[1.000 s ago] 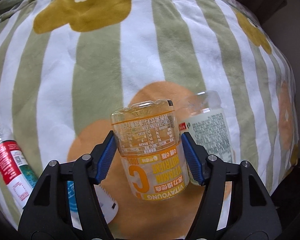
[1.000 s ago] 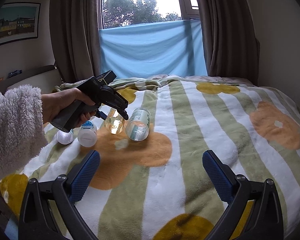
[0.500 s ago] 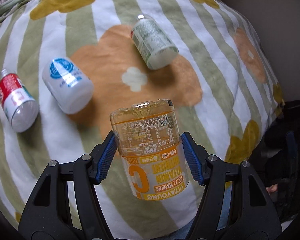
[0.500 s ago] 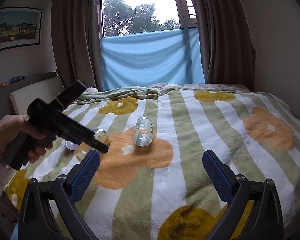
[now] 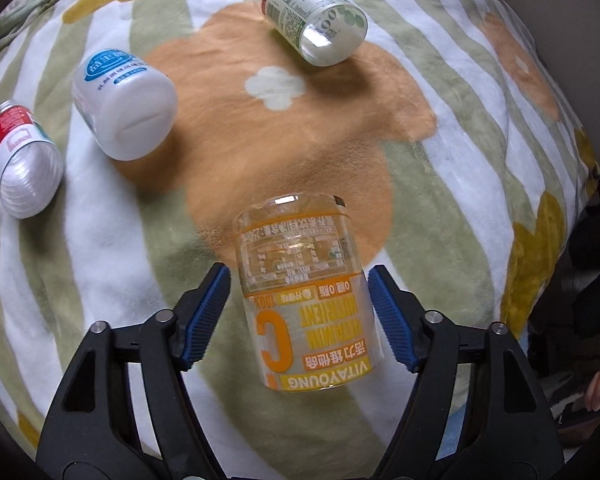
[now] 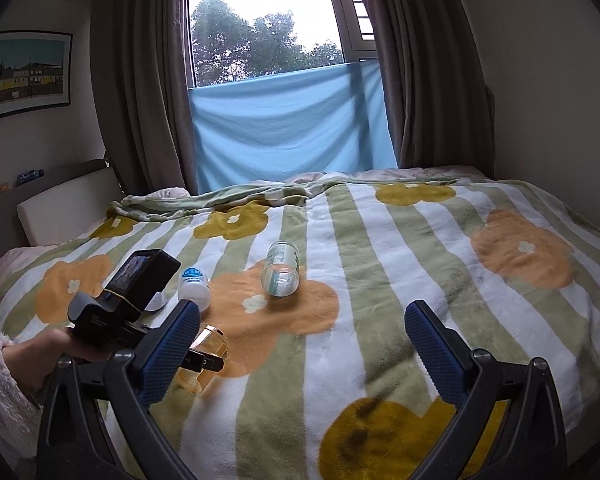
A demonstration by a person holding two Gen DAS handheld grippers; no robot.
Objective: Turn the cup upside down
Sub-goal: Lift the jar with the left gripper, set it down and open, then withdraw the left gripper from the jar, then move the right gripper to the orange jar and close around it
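Observation:
The cup [image 5: 304, 300] is a clear plastic one with an orange vitamin C label that reads upside down in the left wrist view. It rests on the striped blanket [image 5: 440, 208] between the blue pads of my left gripper [image 5: 299, 271]. The jaws stand open, with a strip of blanket showing between the left pad and the cup wall. In the right wrist view the cup [image 6: 202, 364] sits low at the left, tilted, with a left gripper finger [image 6: 210, 362] across it. My right gripper [image 6: 300, 344] hovers open over the bed, holding nothing.
Three bottles lie on their sides on the blanket beyond the cup: a white one with a blue label [image 5: 124, 108], a red-labelled one [image 5: 24, 168], and a clear green-labelled one [image 5: 316, 20]. The bed edge drops off at the right [image 5: 580, 240]. A headboard [image 6: 60, 208] stands to the left.
The left gripper brought the cup down from mid-air to the near part of the blanket, and its pads have spread slightly off the cup. The right gripper stayed open and nearly still.

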